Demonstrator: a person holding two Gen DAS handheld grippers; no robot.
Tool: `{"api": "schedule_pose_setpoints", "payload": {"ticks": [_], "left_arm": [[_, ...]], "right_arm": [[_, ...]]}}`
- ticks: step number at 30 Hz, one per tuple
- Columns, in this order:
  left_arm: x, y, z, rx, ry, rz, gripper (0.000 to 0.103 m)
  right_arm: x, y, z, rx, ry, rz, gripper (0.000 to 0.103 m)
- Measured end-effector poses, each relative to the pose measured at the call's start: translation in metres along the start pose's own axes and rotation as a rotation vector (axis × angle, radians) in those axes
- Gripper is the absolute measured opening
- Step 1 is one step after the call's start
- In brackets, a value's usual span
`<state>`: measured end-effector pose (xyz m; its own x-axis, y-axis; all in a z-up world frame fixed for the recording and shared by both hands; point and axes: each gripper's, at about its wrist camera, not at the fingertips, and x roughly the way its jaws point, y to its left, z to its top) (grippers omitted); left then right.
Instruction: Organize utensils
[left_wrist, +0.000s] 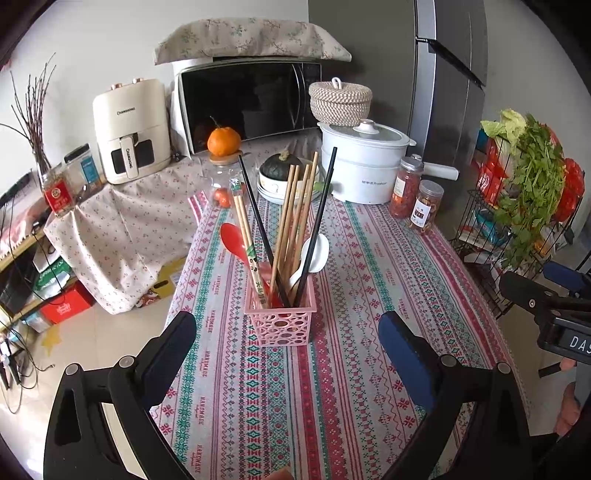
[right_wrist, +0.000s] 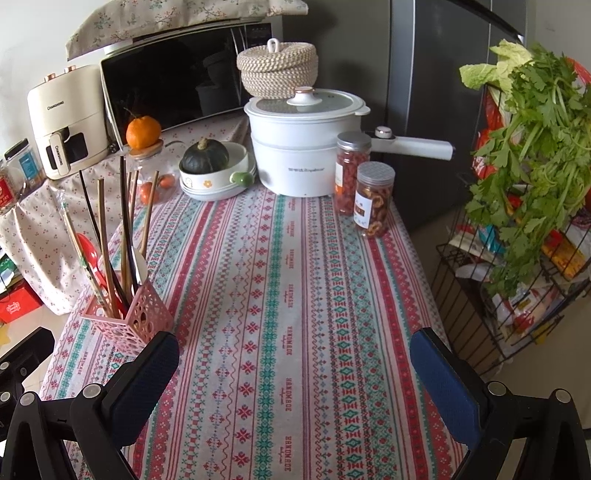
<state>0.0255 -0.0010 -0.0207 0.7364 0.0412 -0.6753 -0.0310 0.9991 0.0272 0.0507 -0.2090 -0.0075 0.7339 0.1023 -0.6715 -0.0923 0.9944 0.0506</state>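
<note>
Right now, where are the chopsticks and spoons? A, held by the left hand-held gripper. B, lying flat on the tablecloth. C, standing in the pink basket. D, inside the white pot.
C: the chopsticks and spoons stand upright in the pink basket on the tablecloth, while the left hand-held gripper is open and holds nothing.

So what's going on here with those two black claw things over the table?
A person holds a gripper in each hand, tidying utensils. Chopsticks and spoons stand together in the pink basket on the patterned tablecloth. The left gripper is open, facing the basket. The right gripper is open too, over bare cloth. Neither holds anything.
</note>
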Motion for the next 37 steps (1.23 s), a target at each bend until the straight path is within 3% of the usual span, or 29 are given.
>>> {"api": "schedule_pose_setpoints", "payload": {"ticks": [37], "left_arm": [[-0.0012,0.0003,-0.0028,-0.001,-0.005,-0.001,0.100]], "right_arm": [[0.0046,-0.0037,-0.0018,0.008,0.018,-0.007,0.103]]}}
